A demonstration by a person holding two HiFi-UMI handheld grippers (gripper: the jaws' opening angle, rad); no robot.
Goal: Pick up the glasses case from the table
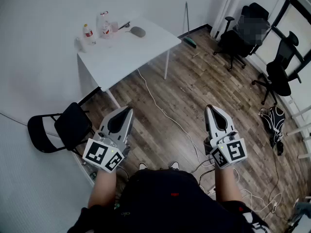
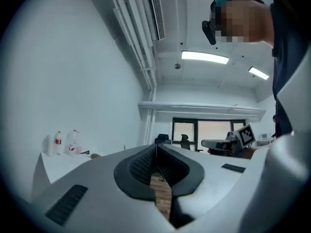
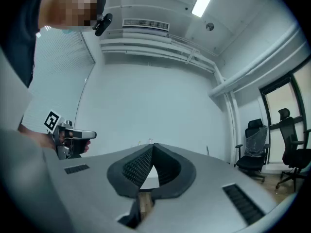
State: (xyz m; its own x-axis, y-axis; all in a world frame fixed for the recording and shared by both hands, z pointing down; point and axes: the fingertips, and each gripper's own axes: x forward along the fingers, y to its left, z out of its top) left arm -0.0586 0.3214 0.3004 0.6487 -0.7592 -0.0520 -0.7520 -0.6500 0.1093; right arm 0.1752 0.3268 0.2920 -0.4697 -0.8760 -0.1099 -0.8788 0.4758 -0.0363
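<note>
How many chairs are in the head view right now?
3. A black folding chair by the left wall, nearer than the white table; two black office chairs at the right: one farther back, one nearer. Others may be out of frame.

Noted a white table (image 1: 131, 57) on a brown wood-plank floor (image 1: 189, 91), a grey glasses case (image 1: 138, 31), red-labelled clear bottles (image 1: 88, 33) and a black folding chair (image 1: 68, 127). Found the left gripper (image 1: 127, 109) and right gripper (image 1: 210, 108) pale grey, with black ribbed pads (image 2: 141, 166) and black-and-white square markers (image 1: 103, 155).
</note>
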